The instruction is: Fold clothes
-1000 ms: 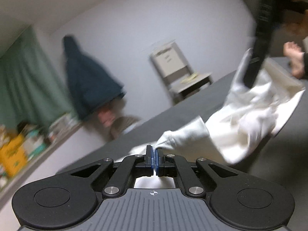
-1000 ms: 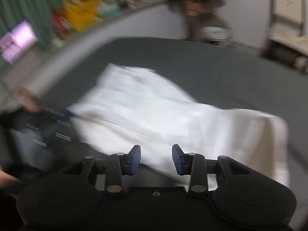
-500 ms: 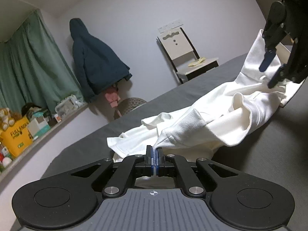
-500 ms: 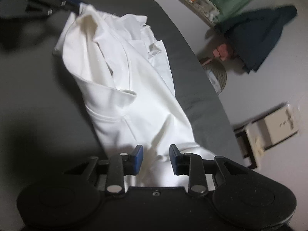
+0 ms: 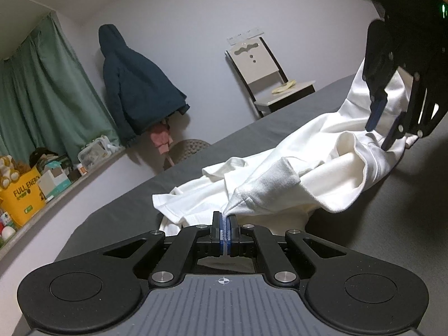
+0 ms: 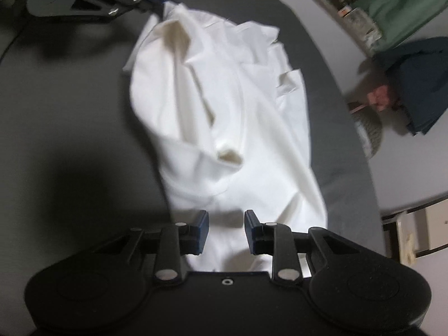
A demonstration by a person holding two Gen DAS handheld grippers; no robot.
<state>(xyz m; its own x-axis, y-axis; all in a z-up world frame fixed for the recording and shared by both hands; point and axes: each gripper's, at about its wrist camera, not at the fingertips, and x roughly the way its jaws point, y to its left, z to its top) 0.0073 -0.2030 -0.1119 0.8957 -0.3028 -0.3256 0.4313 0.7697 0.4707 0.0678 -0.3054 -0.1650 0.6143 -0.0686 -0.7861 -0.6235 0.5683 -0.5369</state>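
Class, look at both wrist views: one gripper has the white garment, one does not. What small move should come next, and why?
Probably close the right gripper on the white garment. Its jaws stand open with the cloth's near end between them, while the left gripper is already shut on a cuff. Holding both ends would let the garment be spread on the grey surface.

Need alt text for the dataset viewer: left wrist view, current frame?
The left tongs are shut on a ribbed edge of a white garment that lies crumpled across a dark grey surface. At upper right, the right tongs hover open over the garment's far end. Behind: a dark hooded jacket on the wall, a chair, green curtains.
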